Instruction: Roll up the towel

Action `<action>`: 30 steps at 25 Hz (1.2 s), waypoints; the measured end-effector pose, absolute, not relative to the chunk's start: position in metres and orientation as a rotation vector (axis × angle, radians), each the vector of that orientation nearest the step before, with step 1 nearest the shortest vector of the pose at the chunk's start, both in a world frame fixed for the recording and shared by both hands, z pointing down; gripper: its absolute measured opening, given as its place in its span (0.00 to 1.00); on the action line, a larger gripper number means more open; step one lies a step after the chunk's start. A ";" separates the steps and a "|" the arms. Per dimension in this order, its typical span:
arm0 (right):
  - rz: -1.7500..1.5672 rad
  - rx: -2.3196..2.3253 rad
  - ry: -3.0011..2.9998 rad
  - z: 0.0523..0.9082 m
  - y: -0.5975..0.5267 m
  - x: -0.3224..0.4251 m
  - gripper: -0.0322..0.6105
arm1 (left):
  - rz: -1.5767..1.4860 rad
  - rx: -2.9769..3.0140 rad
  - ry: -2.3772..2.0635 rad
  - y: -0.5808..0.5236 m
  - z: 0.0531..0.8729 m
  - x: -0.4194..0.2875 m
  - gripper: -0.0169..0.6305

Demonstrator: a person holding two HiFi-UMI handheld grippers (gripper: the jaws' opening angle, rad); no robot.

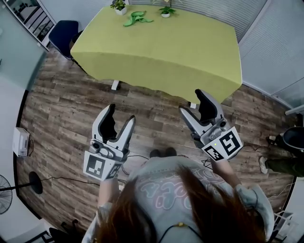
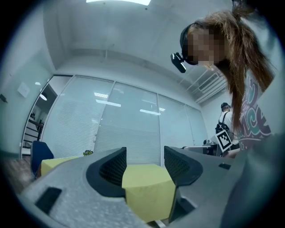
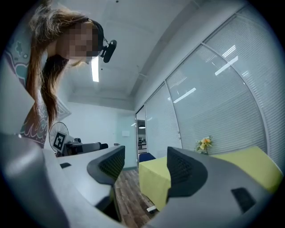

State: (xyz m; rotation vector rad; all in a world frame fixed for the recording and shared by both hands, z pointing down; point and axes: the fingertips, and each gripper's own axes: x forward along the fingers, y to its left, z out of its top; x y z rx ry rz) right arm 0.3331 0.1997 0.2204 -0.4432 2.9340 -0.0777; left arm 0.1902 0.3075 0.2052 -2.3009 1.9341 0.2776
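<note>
Not really started on this one yet. In the head view I'm standing back on the brown wood-plank floor, with the bench under its yellow-green tablecloth off at 12 o'clock and well apart from both claws.

The crumpled green towel lies near the far edge of the bench, at around 11 o'clock on the top. It sits between two small potted plants in white pots, one at its 10 o'clock and one at its 2 o'clock. It looks bunched up, not flat, but it's too small from here to say more.

The grey left claw has its jaws spread wide with nothing in them. Its own view only shows the far bench corner through the gap. It's the same with the grey right claw, which is wide open and empty in its own view. They're side by side, the left one at 9 o'clock of the right.

So I'd call this the approach step. The towel is across the bench from me, so I reckon I'll have to walk round or lean well over. Then it probably needs spreading flat before any rolling.
</note>
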 end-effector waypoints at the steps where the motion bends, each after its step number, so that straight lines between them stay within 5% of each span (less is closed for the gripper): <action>1: -0.079 -0.438 2.936 0.221 0.201 0.329 0.49 | 0.269 -2.304 1.947 0.309 0.210 0.185 0.39; 16: -0.112 -0.458 2.981 0.244 0.191 0.267 0.49 | 0.237 -2.306 2.010 0.305 0.241 0.113 0.39; 30: -0.079 -0.431 2.912 0.244 0.028 0.182 0.49 | 0.188 -2.291 2.070 0.147 0.261 0.023 0.39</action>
